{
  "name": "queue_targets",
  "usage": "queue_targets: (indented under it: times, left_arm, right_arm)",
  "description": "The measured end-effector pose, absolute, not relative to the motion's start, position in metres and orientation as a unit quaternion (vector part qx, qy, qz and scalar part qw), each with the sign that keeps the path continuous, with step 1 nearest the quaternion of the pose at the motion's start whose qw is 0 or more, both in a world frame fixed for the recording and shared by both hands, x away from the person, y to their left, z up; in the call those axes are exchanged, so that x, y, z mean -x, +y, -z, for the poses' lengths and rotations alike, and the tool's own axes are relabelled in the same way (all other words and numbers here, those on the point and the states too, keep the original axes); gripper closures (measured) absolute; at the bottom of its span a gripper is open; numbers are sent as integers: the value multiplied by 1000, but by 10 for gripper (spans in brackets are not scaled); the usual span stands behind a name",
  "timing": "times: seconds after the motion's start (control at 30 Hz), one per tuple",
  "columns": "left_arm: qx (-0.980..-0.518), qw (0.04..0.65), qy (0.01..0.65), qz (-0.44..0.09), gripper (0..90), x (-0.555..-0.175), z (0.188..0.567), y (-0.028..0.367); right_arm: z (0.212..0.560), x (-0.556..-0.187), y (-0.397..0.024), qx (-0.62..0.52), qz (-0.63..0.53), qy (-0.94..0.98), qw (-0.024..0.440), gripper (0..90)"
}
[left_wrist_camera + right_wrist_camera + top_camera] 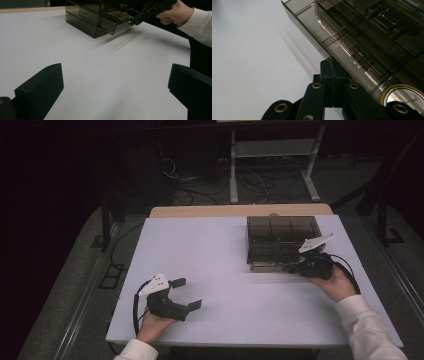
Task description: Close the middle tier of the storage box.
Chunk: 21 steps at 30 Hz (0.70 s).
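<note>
Right gripper (295, 268) clamped on drawer (117, 21) of one organizer (280, 237); left gripper (187, 293) wide open, empty.

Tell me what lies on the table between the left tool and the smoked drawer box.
Nothing: in the high view, bare white table separates the left tool from the drawer box.

**Dim scene, bright tabletop**

Dark surroundings in the high view; evenly lit white table (225, 270). Motion streaks beside the smoked drawer box (100, 20). Glare on its wall in the right gripper view; soft, blurred near jaws.
</note>
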<state>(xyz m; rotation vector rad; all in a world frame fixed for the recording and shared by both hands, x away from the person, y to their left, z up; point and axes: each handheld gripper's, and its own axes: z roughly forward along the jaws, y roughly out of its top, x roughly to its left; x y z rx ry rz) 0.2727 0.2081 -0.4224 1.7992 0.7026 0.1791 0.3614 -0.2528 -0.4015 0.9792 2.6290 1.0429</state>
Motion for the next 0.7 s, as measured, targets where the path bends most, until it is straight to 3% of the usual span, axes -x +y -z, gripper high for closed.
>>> queue_targets:
  times: [0.7]
  left_arm:
    - [-765,566,297,-76,0,-273,422,208]
  right_arm:
    - [398,-367,-245,-327,-338,876,107,890]
